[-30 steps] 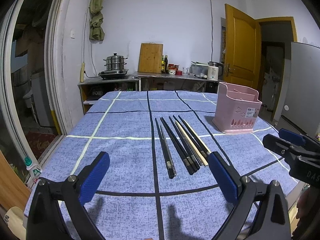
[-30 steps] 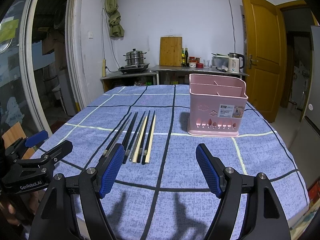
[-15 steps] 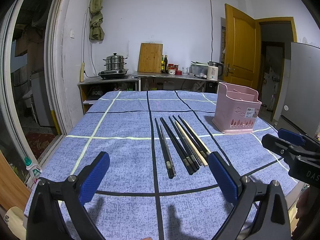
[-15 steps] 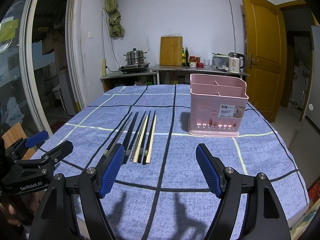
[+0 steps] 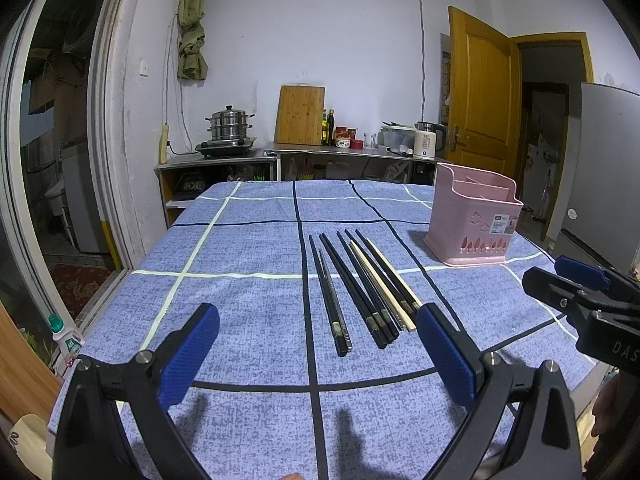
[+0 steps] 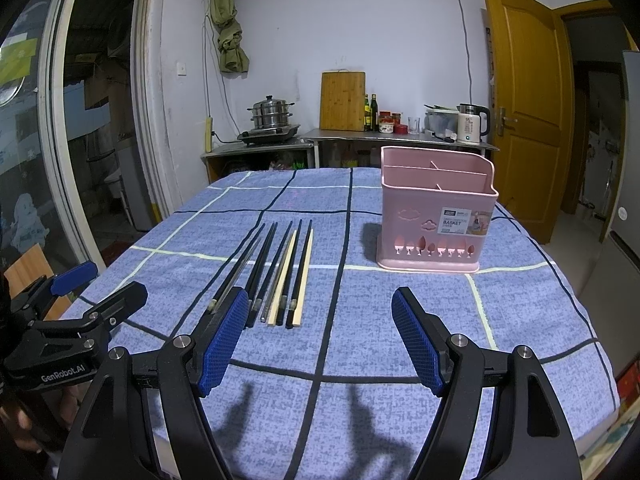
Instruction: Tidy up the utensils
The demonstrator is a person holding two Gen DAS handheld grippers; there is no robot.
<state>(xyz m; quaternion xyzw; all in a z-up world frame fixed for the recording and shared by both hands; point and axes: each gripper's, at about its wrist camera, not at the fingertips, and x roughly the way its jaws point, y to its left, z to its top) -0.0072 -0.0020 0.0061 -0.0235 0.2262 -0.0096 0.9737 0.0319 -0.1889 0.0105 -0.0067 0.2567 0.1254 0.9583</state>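
Several chopsticks (image 5: 362, 286), mostly black with two pale ones, lie side by side on the blue checked tablecloth (image 5: 240, 312); they also show in the right wrist view (image 6: 276, 276). A pink divided utensil basket (image 5: 472, 220) stands upright to their right, empty as far as I can see, and shows in the right wrist view (image 6: 434, 216) too. My left gripper (image 5: 318, 344) is open and empty, above the cloth just short of the chopsticks' near ends. My right gripper (image 6: 318, 334) is open and empty, right of the chopsticks' ends.
The table's near and right edges (image 6: 600, 412) lie close to both grippers. Behind the table stands a counter with a steamer pot (image 5: 229, 125), a cutting board (image 5: 300, 114), bottles and a kettle (image 5: 426, 142). An open yellow door (image 5: 480, 92) is at the right.
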